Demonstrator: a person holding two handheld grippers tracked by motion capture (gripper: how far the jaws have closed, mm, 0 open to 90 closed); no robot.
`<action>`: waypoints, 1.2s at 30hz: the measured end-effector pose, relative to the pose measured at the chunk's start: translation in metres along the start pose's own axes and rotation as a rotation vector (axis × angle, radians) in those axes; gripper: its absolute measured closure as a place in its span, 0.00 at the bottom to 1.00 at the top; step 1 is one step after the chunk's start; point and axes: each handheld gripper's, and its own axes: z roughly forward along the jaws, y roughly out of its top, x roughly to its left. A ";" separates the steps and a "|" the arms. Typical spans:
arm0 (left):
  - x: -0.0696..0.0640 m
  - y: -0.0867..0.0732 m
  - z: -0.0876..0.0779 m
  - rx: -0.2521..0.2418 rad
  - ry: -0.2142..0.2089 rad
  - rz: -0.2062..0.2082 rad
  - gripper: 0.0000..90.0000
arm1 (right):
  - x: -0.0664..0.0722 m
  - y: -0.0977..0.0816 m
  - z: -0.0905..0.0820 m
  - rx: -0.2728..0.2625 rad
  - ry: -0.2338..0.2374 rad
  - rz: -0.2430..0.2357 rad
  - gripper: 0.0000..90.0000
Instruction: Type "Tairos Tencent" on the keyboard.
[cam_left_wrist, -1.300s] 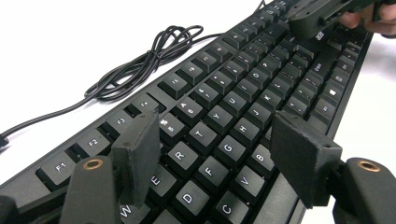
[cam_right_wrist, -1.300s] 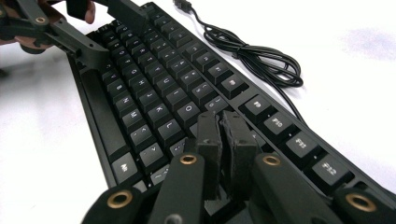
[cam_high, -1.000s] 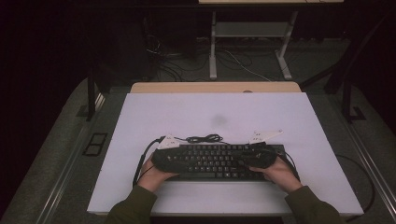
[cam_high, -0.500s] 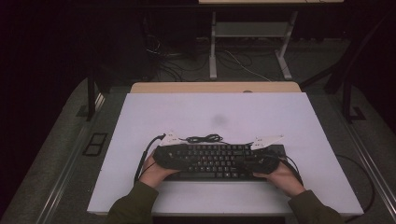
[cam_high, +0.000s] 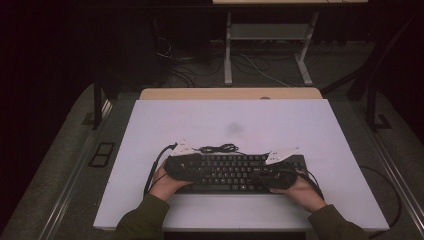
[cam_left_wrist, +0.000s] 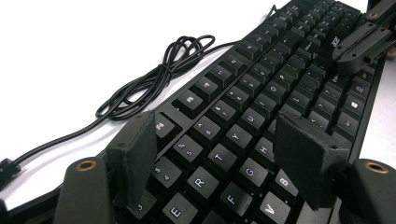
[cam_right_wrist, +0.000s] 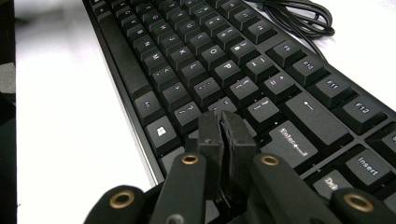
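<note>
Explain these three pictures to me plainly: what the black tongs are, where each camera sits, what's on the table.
A person holds one handheld tool in each hand; each ends in two-jawed tongs. The high view looks down from above: the left tongs and right tongs sit over the ends of a black keyboard on the white table. Its bundled cable lies behind it. The other two cameras ride on the tools. The left tongs stand open above the keys; the right tongs are shut, tips at the keys. Neither holds anything.

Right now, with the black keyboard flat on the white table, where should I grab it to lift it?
Grip the flat black keyboard by its thin front rim near a short end, coming from the near side: the low edge fits between tongs, and the coiled black cable lies behind the far edge.
</note>
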 end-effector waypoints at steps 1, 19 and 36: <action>0.000 0.000 0.000 0.000 -0.001 0.000 0.33 | 0.000 0.000 0.000 0.001 -0.001 -0.003 0.96; 0.000 0.000 0.000 -0.002 0.004 0.000 0.33 | 0.001 0.000 -0.001 -0.004 0.005 -0.012 0.95; -0.001 0.000 0.000 -0.002 0.005 0.001 0.34 | -0.001 -0.003 -0.010 -0.016 -0.007 0.001 0.99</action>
